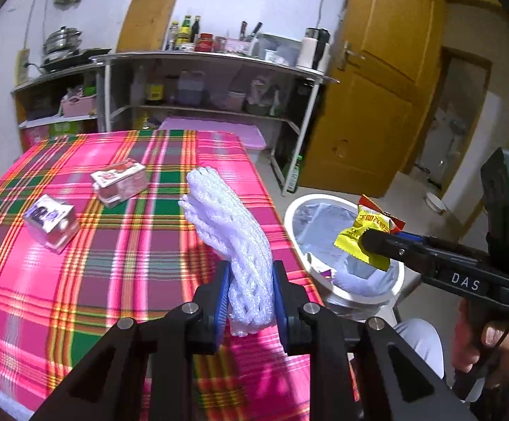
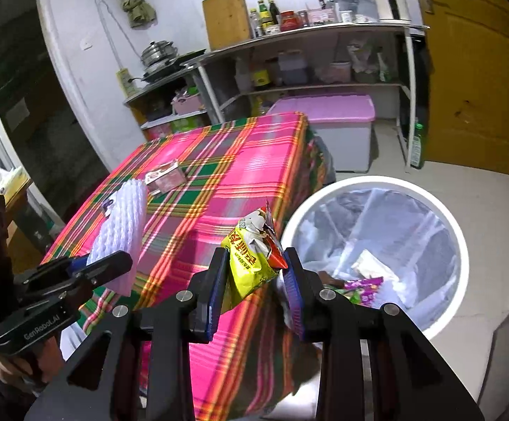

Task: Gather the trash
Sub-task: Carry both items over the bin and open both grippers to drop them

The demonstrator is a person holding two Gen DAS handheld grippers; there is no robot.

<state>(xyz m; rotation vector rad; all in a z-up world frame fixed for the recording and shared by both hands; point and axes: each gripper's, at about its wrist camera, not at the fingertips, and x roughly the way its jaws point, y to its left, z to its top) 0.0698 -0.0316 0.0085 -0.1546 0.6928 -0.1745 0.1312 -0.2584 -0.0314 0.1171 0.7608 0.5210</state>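
Our left tool (image 1: 251, 291) pinches the soft, light foam net (image 1: 231, 231); our right tool (image 2: 256, 282) clamps a crinkly wrapper (image 2: 251, 259), bin (image 2: 440, 210) at two o'clock.

Left gripper (image 1: 249, 291): I squeeze my white foam net (image 1: 231, 224), pointing down a bit.
Right gripper (image 2: 256, 280): I pinch my yellow wrapper (image 2: 251, 256), tilted down.
Right hand (image 1: 493, 343): wrapped around the handle.
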